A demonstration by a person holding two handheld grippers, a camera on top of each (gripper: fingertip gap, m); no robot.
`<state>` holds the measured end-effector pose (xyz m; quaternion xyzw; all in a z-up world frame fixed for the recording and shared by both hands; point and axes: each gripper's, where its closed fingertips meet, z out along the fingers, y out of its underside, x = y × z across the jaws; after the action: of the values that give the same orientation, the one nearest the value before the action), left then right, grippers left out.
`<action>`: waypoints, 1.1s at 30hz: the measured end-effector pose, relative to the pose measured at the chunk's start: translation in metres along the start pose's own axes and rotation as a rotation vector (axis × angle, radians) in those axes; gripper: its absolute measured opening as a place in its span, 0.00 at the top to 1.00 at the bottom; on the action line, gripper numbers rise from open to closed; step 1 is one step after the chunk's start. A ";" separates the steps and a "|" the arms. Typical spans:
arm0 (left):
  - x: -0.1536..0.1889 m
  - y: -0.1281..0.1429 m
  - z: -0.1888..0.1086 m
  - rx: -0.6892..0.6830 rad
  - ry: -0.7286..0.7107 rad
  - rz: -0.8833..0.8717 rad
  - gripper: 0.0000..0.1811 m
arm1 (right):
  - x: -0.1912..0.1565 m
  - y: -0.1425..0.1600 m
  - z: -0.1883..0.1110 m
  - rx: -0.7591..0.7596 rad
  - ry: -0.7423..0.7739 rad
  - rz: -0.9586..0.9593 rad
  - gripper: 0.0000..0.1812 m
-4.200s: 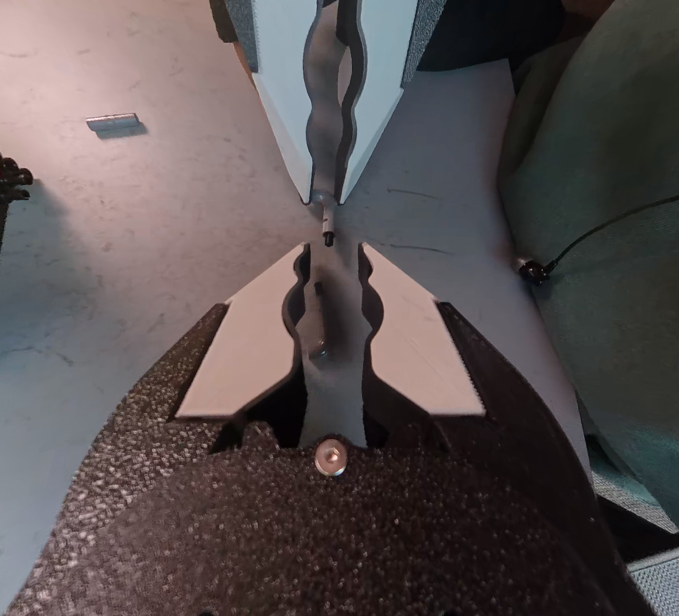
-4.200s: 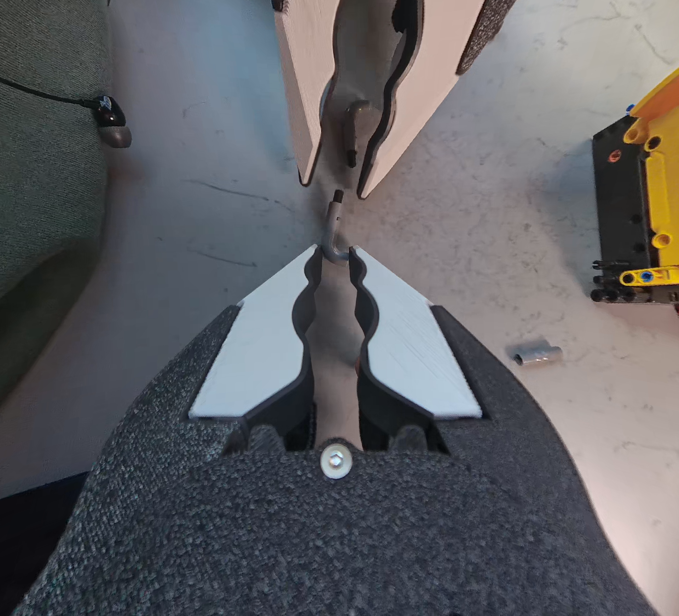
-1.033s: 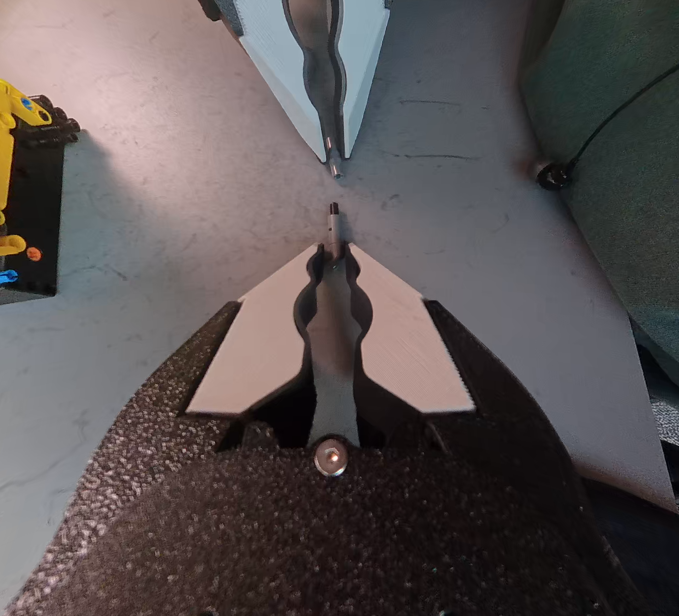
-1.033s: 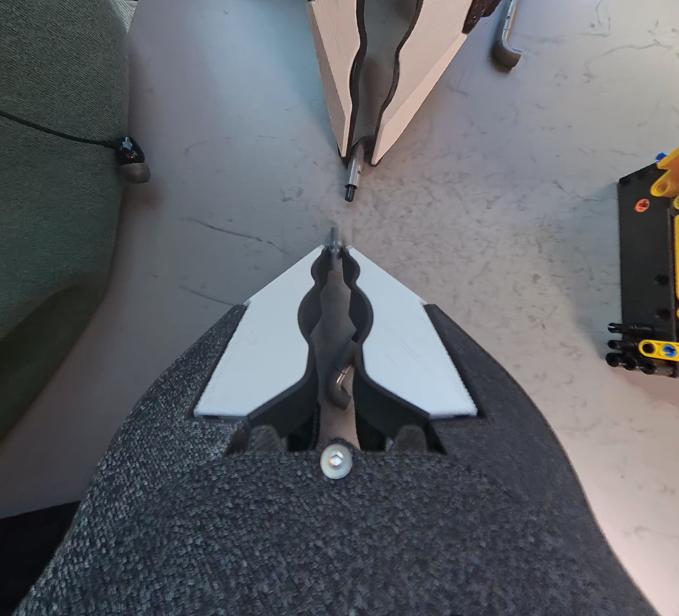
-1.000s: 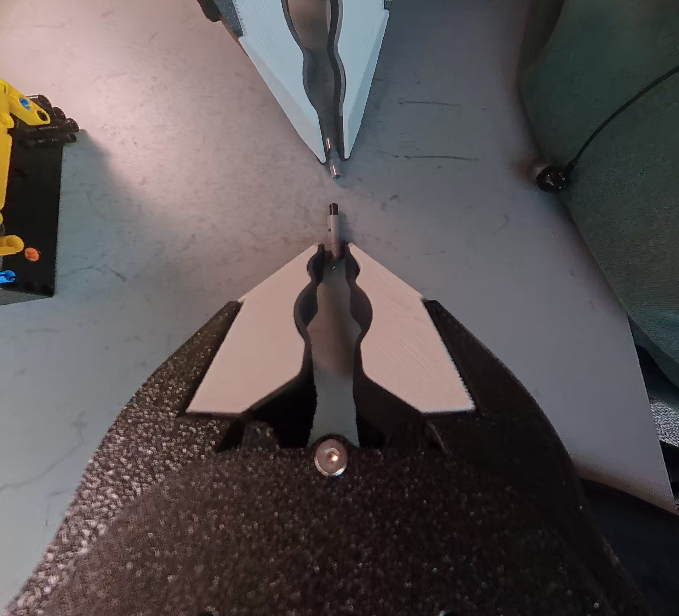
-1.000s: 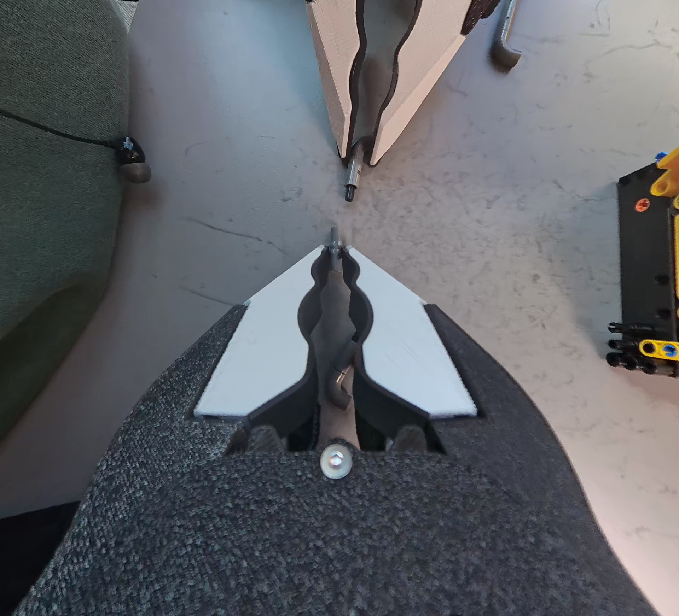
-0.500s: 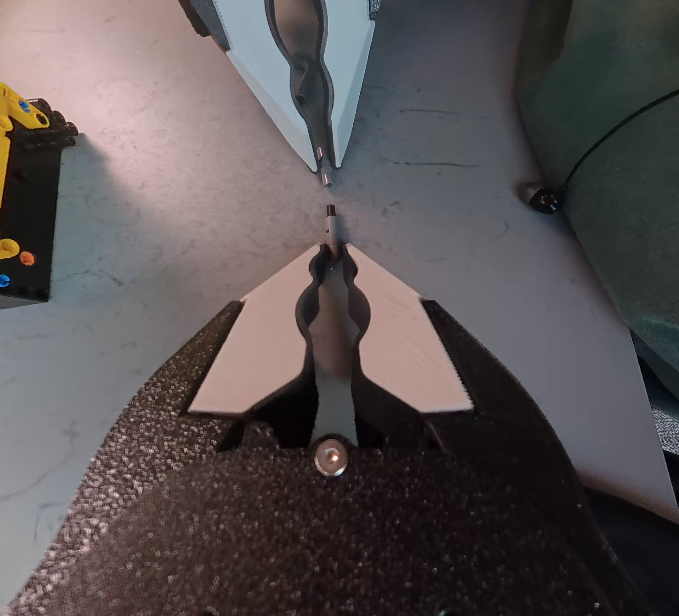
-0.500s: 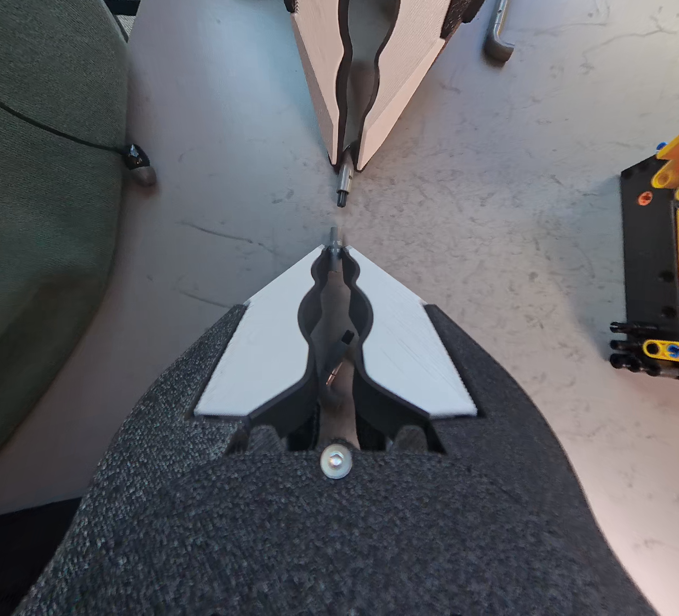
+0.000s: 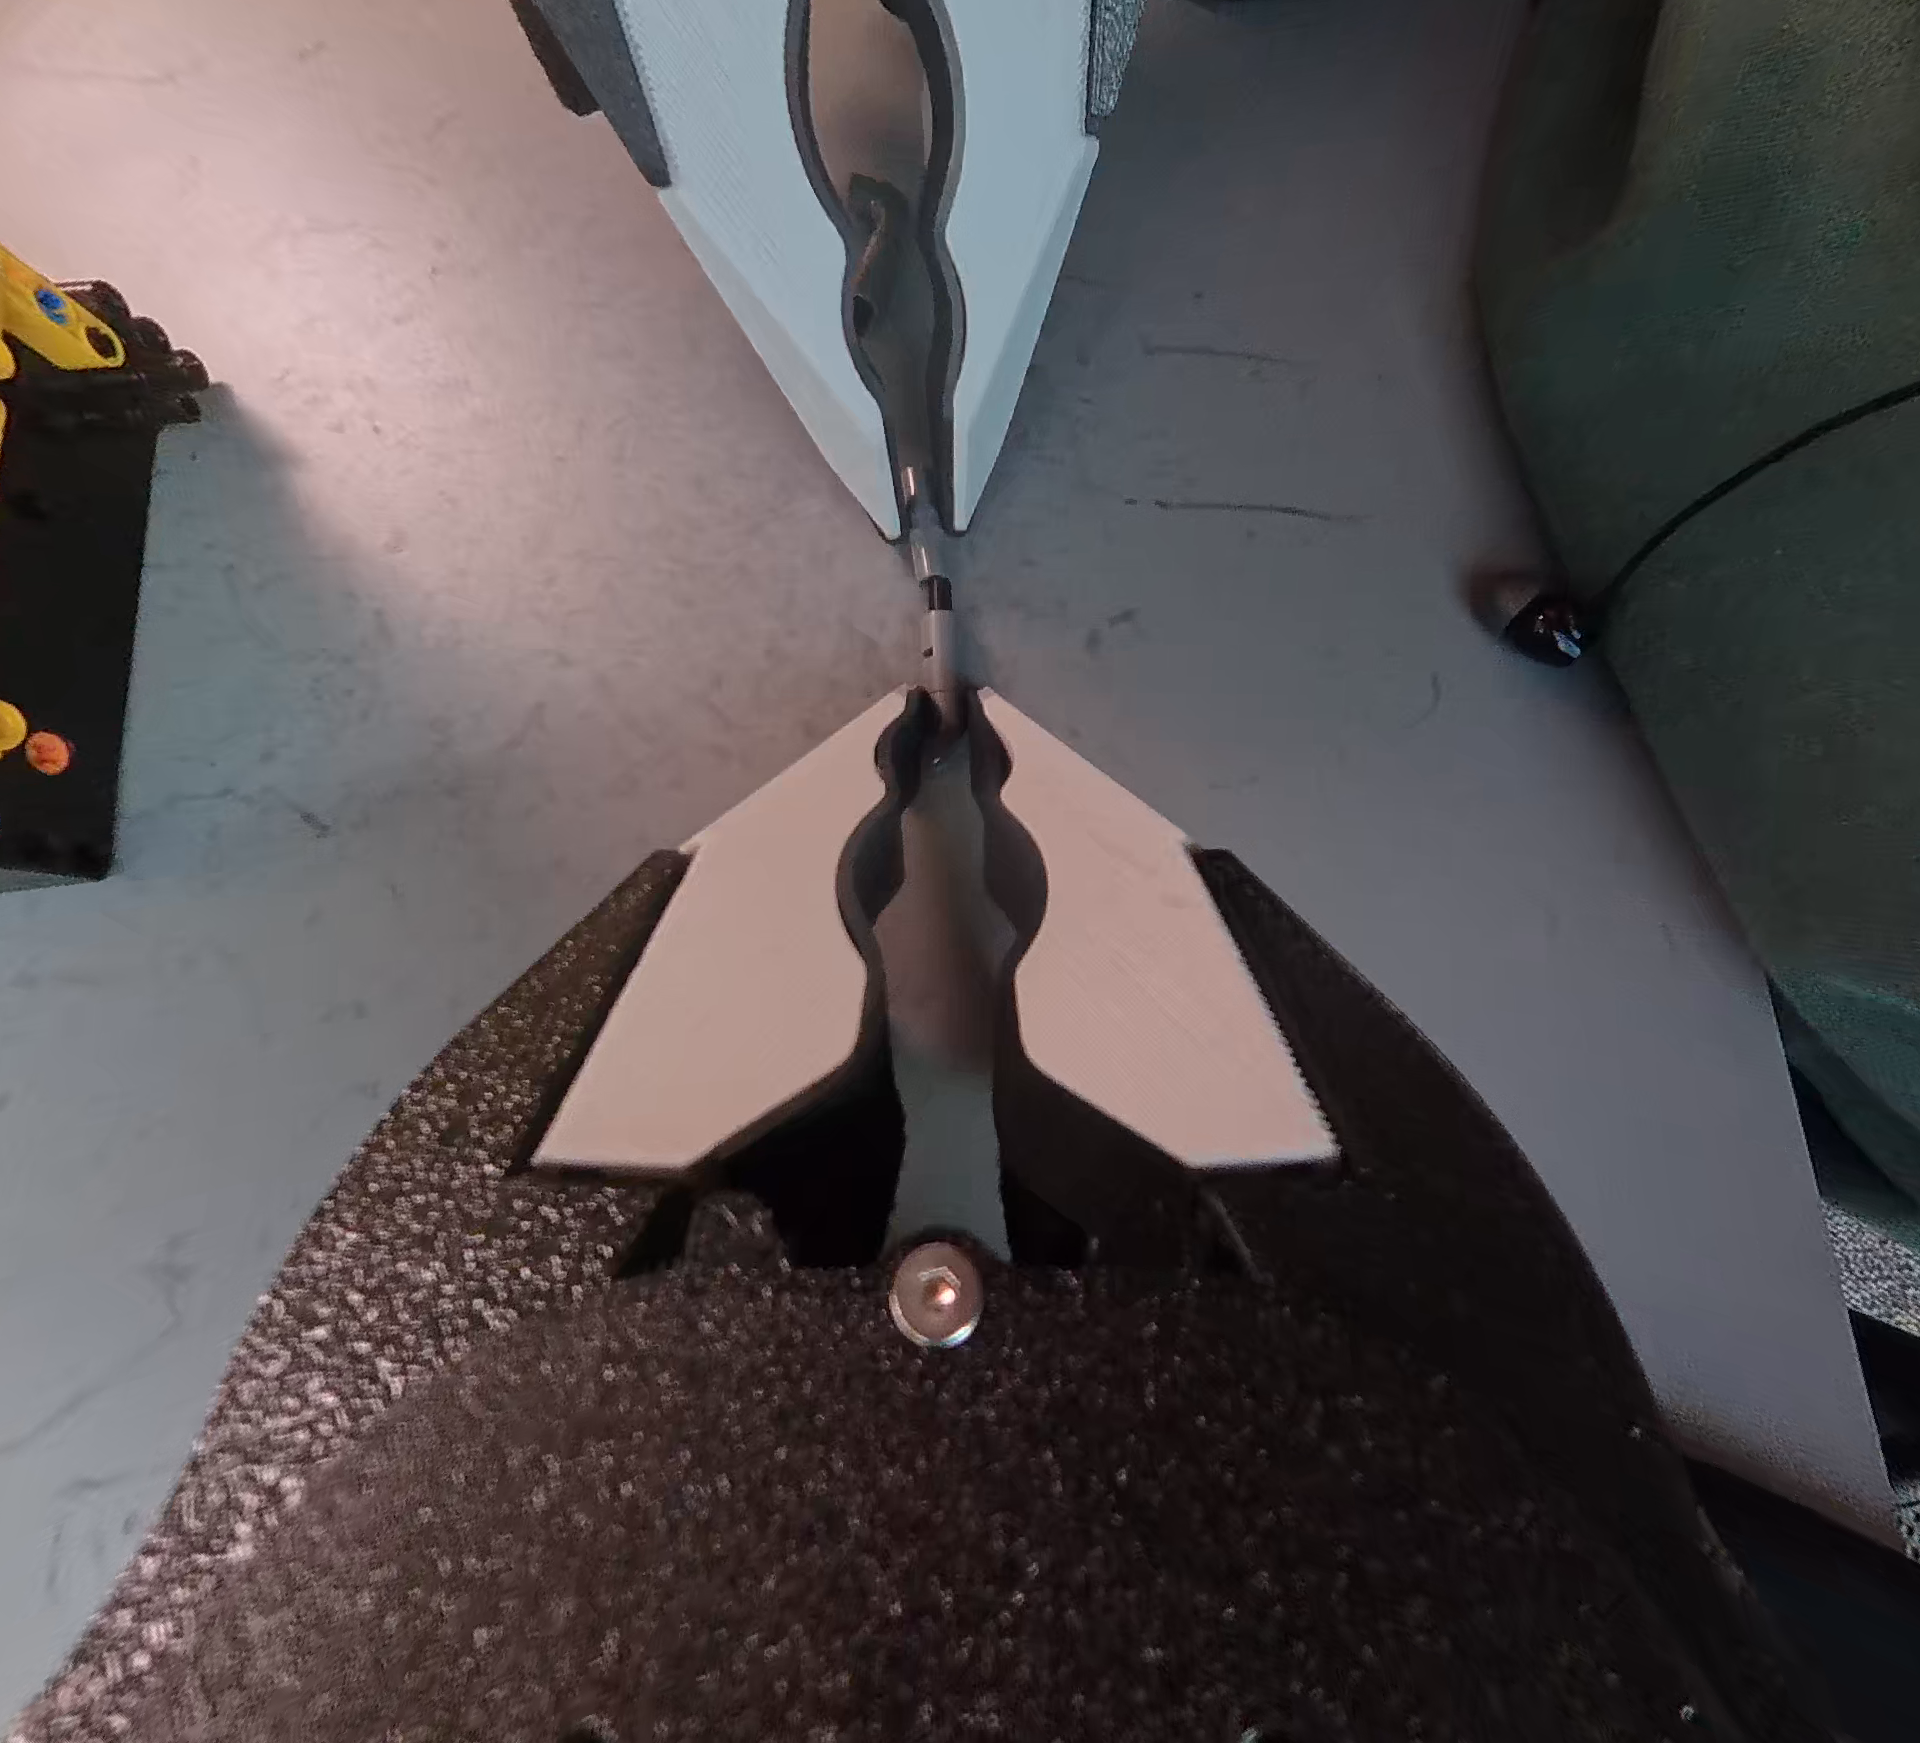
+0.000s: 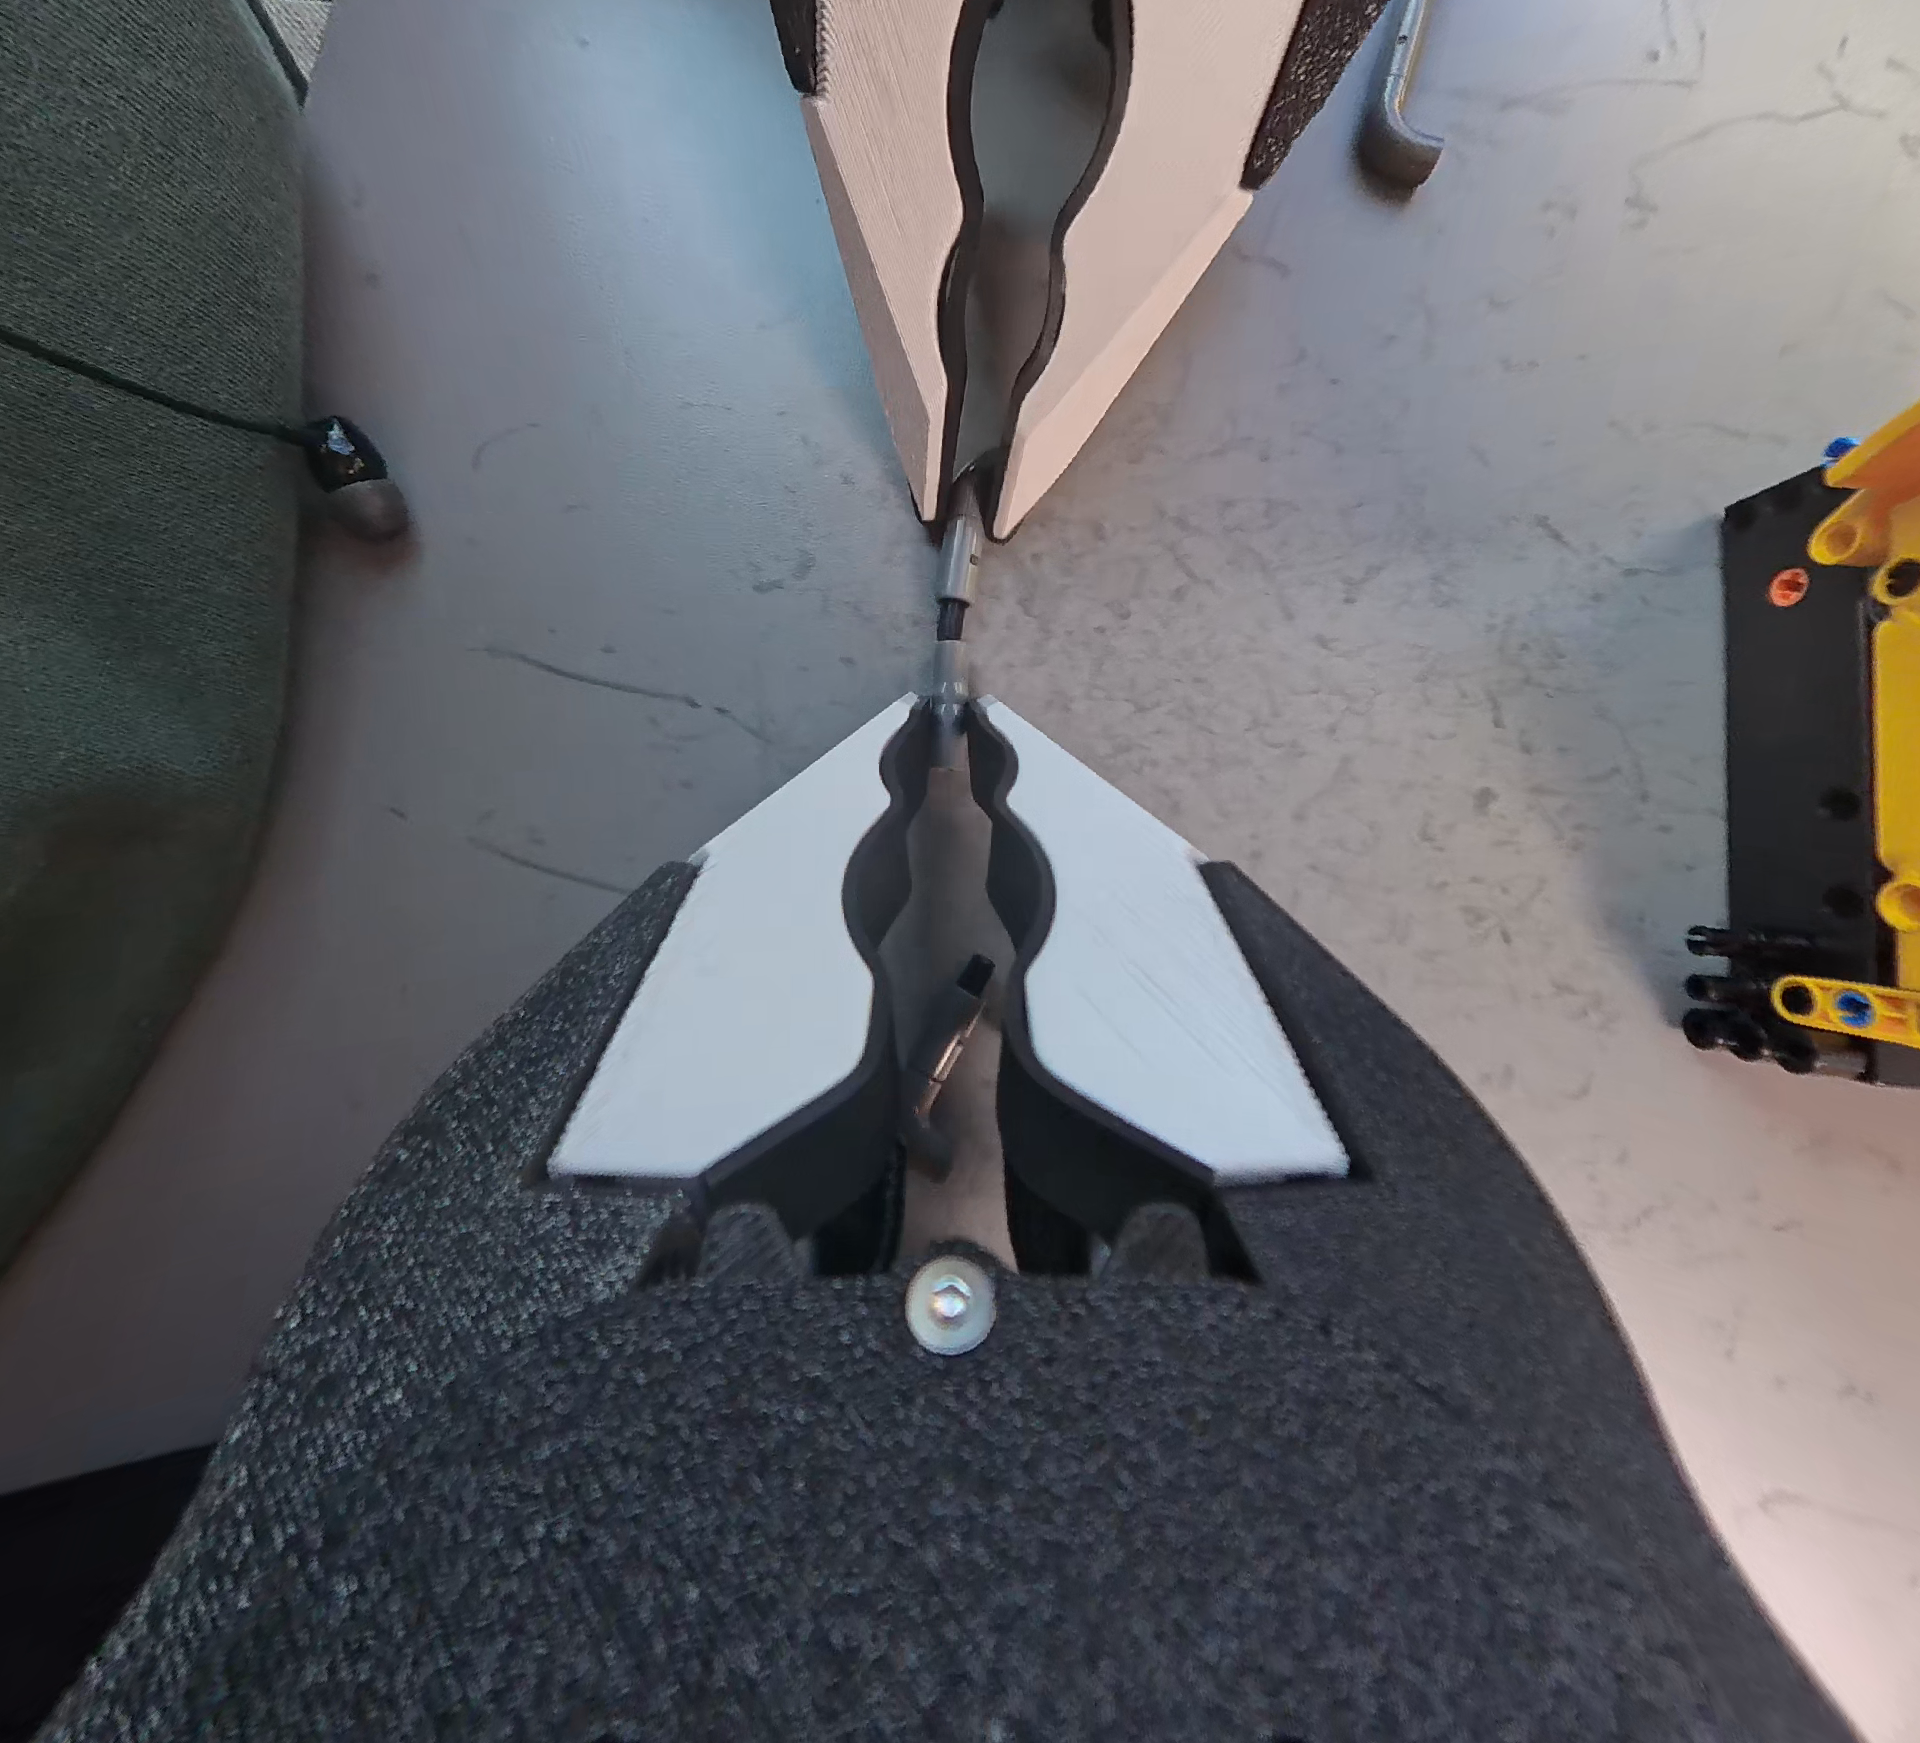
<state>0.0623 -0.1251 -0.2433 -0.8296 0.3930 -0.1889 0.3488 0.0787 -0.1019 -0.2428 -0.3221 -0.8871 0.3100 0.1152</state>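
Two handheld grippers are meeting tip to tip above a pale grey, scuffed tabletop [image 9: 416, 343].

Nearest in the left wrist view, the left gripper [image 9: 940, 701] is pinching its white fingers almost together on a small grey pin [image 9: 939, 644]. The pin is sticking straight forward out of the fingertips, its long axis running along the fingers and away from the camera. Its black tip is pointing at the opposite gripper.

Just beyond, the right gripper [image 9: 925, 530] is reaching in from the far side, fingers narrowed on a thin grey bent rod [image 9: 918, 545]. The rod's short straight end is poking out toward the pin. The two ends are lying nearly in one line and touching, or all but touching; which, the pictures do not settle.

In the right wrist view, the right gripper [image 10: 940, 706] is nearest, and the bent rod [image 10: 948, 665] is showing at its tips. The rod's other leg is angling back between the fingers, ending in a black tip. Farther off, the left gripper [image 10: 961, 524] is presenting the pin [image 10: 958, 561] end-on toward the rod.

Farther out, a black and yellow brick-built model [image 10: 1829, 758] is sitting at the table's edge of view. Another grey bent rod [image 10: 1403, 93] is lying behind the left gripper. A green padded chair [image 10: 125, 343] is standing beside the table, with a black cord [image 10: 208, 415] draped across it.
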 end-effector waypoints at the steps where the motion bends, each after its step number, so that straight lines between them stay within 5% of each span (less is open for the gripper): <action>1: 0.000 0.000 0.000 -0.001 -0.003 -0.001 0.97 | 0.000 0.000 0.000 -0.002 0.001 0.000 0.97; 33: -0.001 -0.005 0.005 -0.018 -0.075 -0.115 0.98 | 0.001 -0.006 0.004 -0.091 0.055 -0.011 0.98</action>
<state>0.0670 -0.1195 -0.2429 -0.8603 0.3331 -0.1739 0.3446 0.0734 -0.1073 -0.2419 -0.3307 -0.8985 0.2596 0.1266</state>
